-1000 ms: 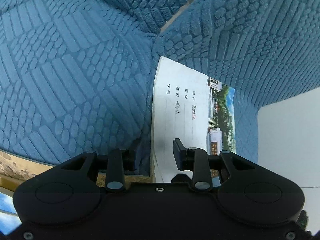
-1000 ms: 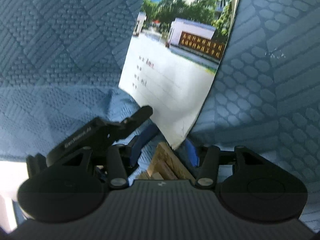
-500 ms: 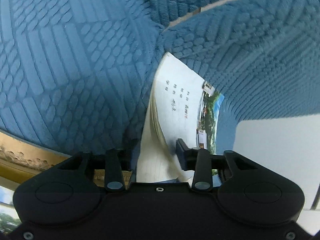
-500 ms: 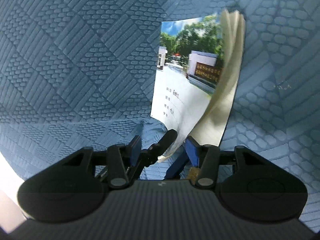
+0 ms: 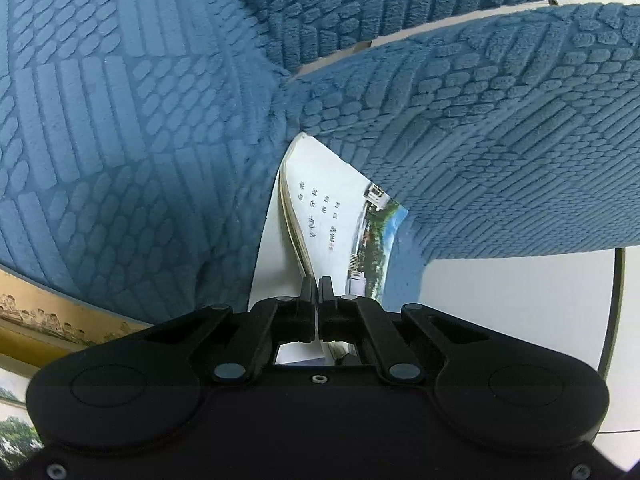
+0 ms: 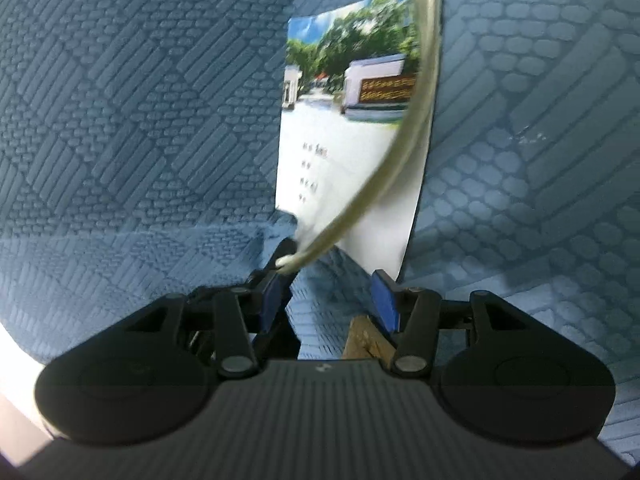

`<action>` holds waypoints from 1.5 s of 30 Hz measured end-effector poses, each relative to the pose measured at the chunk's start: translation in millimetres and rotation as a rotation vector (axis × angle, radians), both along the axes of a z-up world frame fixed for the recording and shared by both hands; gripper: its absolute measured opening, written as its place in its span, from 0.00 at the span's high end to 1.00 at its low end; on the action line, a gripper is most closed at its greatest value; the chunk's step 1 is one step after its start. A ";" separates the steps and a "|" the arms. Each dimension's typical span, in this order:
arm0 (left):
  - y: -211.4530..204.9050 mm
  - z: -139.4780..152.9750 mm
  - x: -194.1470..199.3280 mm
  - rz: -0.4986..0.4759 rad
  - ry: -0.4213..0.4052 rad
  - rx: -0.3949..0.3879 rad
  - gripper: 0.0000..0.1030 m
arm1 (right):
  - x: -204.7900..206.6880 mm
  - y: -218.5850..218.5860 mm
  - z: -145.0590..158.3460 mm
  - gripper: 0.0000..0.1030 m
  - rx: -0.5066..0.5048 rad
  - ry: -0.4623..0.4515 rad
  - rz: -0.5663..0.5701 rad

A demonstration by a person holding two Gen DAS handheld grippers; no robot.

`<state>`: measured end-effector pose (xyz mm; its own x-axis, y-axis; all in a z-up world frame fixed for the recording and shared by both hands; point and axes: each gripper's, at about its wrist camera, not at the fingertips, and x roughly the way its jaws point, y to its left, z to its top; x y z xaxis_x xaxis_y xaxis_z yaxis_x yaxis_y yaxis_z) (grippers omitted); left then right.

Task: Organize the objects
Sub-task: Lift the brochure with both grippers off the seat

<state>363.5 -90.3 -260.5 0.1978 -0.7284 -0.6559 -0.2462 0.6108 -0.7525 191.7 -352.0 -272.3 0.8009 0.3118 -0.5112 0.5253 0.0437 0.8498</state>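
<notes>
A thin notebook (image 5: 336, 216) with a white cover, a school photo and handwritten lines stands lifted off the blue textured cushions (image 5: 120, 120). My left gripper (image 5: 318, 284) is shut on its lower edge, so the pages fan out. The notebook also shows in the right wrist view (image 6: 352, 120), bent and partly open. My right gripper (image 6: 328, 296) is open just below it, its blue pads (image 6: 384, 304) apart. The left gripper's black finger (image 6: 280, 256) shows there, pinching the notebook's corner.
Blue cushions fill both views, with a seam between two of them (image 5: 360, 44). Another book with a tan picture cover (image 5: 48, 320) lies at the lower left. A white surface (image 5: 520, 300) lies to the right. A brown object (image 6: 364, 340) sits under the right gripper.
My left gripper has closed on the notebook's edge and lifted it more upright, so its pages fan open. My right gripper stays open and has drawn in below the notebook.
</notes>
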 end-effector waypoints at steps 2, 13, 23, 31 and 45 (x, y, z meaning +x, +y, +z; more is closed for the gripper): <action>0.1 0.7 -0.9 0.003 0.002 -0.012 1.00 | -3.1 -3.7 -0.7 0.47 0.006 -0.017 -0.021; 0.5 8.9 -2.8 -0.001 -0.007 -0.050 1.00 | 11.5 -20.8 3.2 0.79 -0.036 -0.003 -0.062; 10.9 10.9 3.4 0.017 -0.030 -0.013 0.53 | 10.1 -28.6 27.0 0.96 -0.088 -0.114 -0.044; 20.5 7.3 7.0 0.085 -0.028 -0.073 0.37 | -1.1 -36.5 42.1 0.96 -0.029 -0.212 -0.048; 21.0 -8.5 11.0 0.082 0.021 -0.137 0.42 | -23.8 -35.1 55.9 0.96 0.016 -0.266 -0.038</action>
